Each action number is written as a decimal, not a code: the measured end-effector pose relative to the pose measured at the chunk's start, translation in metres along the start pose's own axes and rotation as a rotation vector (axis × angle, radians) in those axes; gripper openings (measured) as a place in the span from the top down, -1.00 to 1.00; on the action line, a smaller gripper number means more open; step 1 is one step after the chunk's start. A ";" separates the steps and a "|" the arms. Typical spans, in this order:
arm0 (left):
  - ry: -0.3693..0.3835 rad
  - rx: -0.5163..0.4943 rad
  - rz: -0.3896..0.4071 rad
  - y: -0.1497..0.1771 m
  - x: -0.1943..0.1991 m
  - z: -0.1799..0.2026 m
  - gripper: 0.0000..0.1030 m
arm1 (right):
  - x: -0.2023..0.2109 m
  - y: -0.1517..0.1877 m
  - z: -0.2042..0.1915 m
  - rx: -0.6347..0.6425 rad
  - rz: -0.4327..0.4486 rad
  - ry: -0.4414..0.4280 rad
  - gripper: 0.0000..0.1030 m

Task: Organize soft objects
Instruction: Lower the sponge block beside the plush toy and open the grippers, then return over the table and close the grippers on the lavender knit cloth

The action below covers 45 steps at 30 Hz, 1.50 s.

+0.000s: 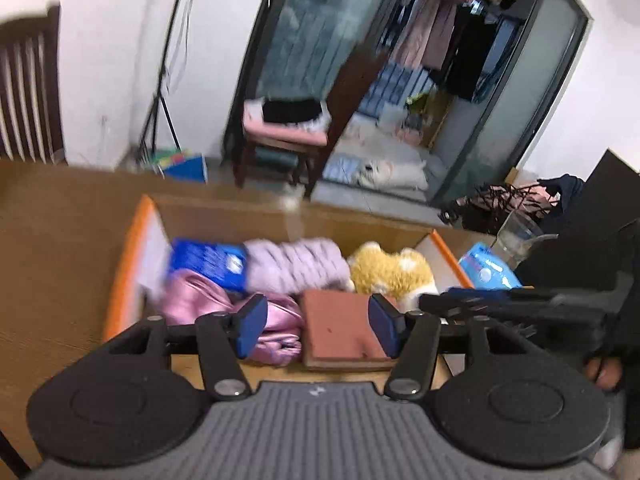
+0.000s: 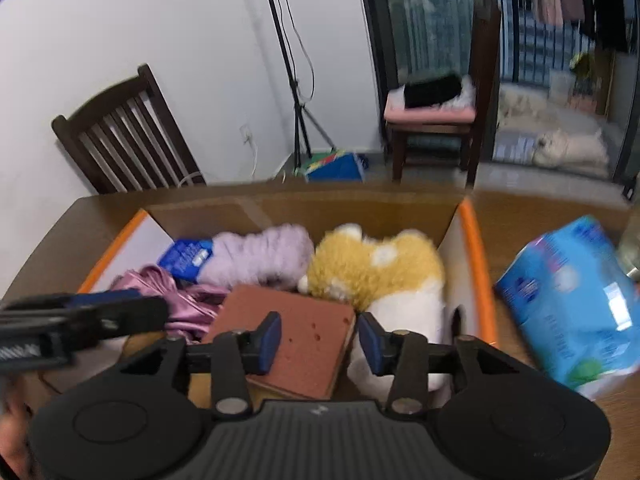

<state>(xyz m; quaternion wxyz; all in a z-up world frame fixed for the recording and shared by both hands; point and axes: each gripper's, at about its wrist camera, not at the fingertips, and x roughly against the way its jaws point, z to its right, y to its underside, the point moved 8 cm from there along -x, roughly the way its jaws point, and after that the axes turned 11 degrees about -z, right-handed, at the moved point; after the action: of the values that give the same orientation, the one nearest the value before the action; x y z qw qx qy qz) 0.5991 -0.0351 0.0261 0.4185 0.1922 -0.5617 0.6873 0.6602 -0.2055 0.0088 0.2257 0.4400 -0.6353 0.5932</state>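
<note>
Soft objects fill an open cardboard box with orange-edged flaps (image 2: 476, 264) on the brown wooden bench (image 2: 532, 200), and both hand-held grippers hover released and empty at its near side. Nearest, the left hand-held gripper (image 1: 316, 326) and the right hand-held gripper (image 2: 318, 338) frame a flat terracotta-red sponge pad (image 2: 296, 334). Beside the pad lie a crumpled pink satin cloth (image 1: 276, 330) to the left and a yellow-and-white plush toy (image 2: 384, 276) to the right. Behind them sit a fluffy lilac knitted roll (image 2: 260, 258) and a dark blue printed packet (image 2: 186, 258).

Outside the box, just to its right on the bench, lies a light blue plastic-wrapped soft pack (image 2: 576, 300), probably the piece left to stow. To do that well, the right hand-held gripper should close on the pack's middle, where the wrapping yields, and lower it into the gap beside the plush toy.

Print shows on both blue packages, but blur makes it unreadable.
</note>
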 end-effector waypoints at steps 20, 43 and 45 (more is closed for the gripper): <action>-0.068 -0.122 0.227 0.115 0.149 0.066 -0.41 | 0.202 0.108 -0.021 0.063 0.256 -0.026 -0.23; -0.029 0.032 0.173 0.285 0.165 0.045 -0.48 | 0.182 0.341 -0.036 -0.069 0.219 -0.128 -0.29; -0.020 0.035 0.165 0.271 0.153 0.048 -0.45 | 0.178 0.331 -0.030 -0.064 0.228 -0.098 -0.29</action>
<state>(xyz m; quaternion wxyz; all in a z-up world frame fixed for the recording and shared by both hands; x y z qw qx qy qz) 0.2866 -0.0301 -0.0126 0.3515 0.1592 -0.5678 0.7271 0.2888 -0.2588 -0.0254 0.1391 0.3860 -0.7101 0.5722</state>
